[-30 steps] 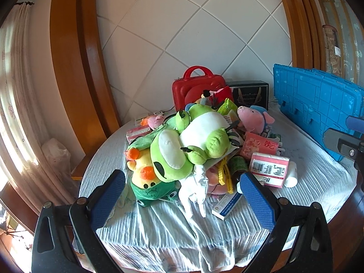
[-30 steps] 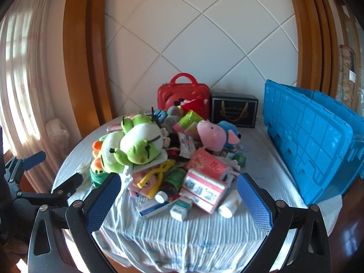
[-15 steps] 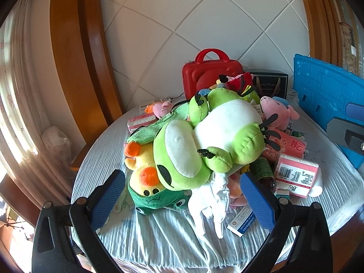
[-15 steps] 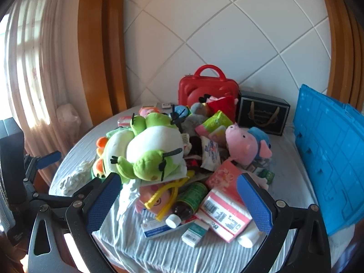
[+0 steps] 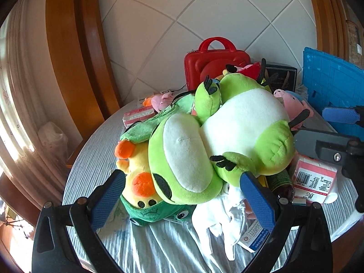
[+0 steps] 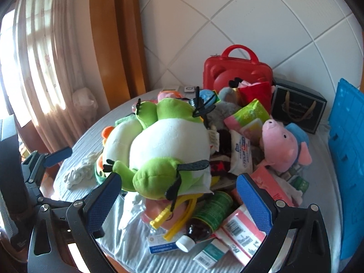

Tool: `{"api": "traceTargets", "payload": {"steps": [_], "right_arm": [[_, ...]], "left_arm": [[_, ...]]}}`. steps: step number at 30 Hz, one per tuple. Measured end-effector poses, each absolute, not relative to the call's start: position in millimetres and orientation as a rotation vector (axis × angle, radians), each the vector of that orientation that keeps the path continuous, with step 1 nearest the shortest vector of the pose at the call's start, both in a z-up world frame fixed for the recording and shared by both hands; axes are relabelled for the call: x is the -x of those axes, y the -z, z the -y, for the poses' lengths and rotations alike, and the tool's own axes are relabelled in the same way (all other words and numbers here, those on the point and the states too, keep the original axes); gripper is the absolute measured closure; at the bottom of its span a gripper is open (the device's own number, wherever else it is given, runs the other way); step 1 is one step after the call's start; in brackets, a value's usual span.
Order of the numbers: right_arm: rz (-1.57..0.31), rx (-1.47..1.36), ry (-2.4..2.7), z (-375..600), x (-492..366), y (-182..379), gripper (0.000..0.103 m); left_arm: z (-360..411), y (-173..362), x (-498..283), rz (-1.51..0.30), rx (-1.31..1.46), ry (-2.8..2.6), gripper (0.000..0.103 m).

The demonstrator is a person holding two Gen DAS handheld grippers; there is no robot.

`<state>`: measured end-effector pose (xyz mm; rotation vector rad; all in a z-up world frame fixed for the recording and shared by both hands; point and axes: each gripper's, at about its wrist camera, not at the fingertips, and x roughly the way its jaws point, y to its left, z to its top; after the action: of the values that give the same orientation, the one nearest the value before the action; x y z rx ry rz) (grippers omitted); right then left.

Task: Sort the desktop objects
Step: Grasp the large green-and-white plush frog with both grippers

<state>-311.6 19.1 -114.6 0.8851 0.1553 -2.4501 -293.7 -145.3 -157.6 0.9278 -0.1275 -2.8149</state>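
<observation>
A big green and white frog plush (image 5: 227, 136) (image 6: 163, 145) lies on top of a pile of toys and packets on the round table (image 5: 95, 150). Under it sits a yellow duck plush (image 5: 138, 177) in a green hood, beside a white cloth (image 5: 218, 216). My left gripper (image 5: 182, 177) is open, its blue pads either side of the frog's head without touching it. My right gripper (image 6: 179, 178) is open too, low in front of the frog's foot. A pink pig plush (image 6: 282, 145), a brown bottle (image 6: 209, 213) and a pink tissue pack (image 6: 241, 232) lie to the right.
A red carry case (image 6: 236, 70) and a black gift box (image 6: 298, 109) stand at the back against the tiled wall. A blue crate (image 6: 348, 159) stands on the table's right side. A curtain and wooden frame are on the left. Bare cloth shows along the table's front edge.
Both grippers have moved in closer to the pile and lower, so the frog plush fills much more of each view. Both stayed open and nothing was taken hold of.
</observation>
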Motion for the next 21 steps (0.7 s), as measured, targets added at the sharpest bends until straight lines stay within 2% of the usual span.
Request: {"api": "traceTargets", "payload": {"steps": [9, 21], "right_arm": [[-0.110, -1.107, 2.406, 7.7, 359.6, 145.0, 0.000], [-0.116, -1.193, 2.364, 24.2, 373.1, 163.5, 0.003]], "left_arm": [[153.2, 176.0, 318.0, 0.163, -1.032, 2.868, 0.001], [175.1, 196.9, 336.0, 0.120, -1.102, 2.929, 0.001]]}}
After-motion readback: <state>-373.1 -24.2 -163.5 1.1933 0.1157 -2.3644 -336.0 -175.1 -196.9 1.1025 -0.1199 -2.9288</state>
